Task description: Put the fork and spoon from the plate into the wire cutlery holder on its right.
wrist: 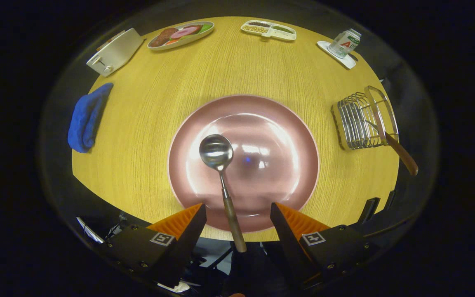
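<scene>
A pink plate (287, 136) lies on the round wooden table just ahead of my fingers. On it rests a spoon (217, 154), its steel bowl toward the plate's middle and its wooden handle (234, 222) running back between my fingers, past the plate's near rim. My gripper (237, 210) is open, with the handle in the gap and neither finger touching it. To the right of the plate stands the wire cutlery holder (359, 121). A fork with a wooden handle (402, 154) leans in it, handle sticking out toward me.
Beyond the plate stand a white toaster (114, 51), an oval dish of food (179, 35), a divided white tray (268, 30) and a jar on a white coaster (344, 43). A blue cloth (87, 117) lies left of the plate.
</scene>
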`<state>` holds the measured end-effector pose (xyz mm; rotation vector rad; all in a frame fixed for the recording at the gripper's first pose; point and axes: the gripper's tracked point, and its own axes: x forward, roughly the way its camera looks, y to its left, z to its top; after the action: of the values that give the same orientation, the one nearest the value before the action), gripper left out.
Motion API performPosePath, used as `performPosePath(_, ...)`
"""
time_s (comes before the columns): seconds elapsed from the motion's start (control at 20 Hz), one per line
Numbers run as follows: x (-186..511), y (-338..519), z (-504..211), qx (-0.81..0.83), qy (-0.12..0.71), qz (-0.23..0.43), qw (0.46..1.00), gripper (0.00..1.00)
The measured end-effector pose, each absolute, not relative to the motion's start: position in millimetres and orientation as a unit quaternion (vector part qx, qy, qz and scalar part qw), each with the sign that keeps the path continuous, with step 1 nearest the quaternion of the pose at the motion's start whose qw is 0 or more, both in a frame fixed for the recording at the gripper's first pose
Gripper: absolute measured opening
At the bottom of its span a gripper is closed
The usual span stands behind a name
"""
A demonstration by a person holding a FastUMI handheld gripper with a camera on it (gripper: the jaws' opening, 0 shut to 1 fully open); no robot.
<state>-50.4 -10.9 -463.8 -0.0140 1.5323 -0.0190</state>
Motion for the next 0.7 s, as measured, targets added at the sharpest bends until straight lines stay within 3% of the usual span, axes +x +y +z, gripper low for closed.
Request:
performPosePath(0.4,-51,-14,-484,-0.007,0.702,-0.006,0.712,0.95)
performPosePath(0.55,-57,-13,-497,-0.005,0.711,0.005,0.703,0.68)
performPosePath(0.6,-56,-9,-495,0.008,0.709,0.007,0.705,0.68)
performPosePath(0.7,-53,-15,-494,-0.003,0.709,-0.001,0.705,0.39)
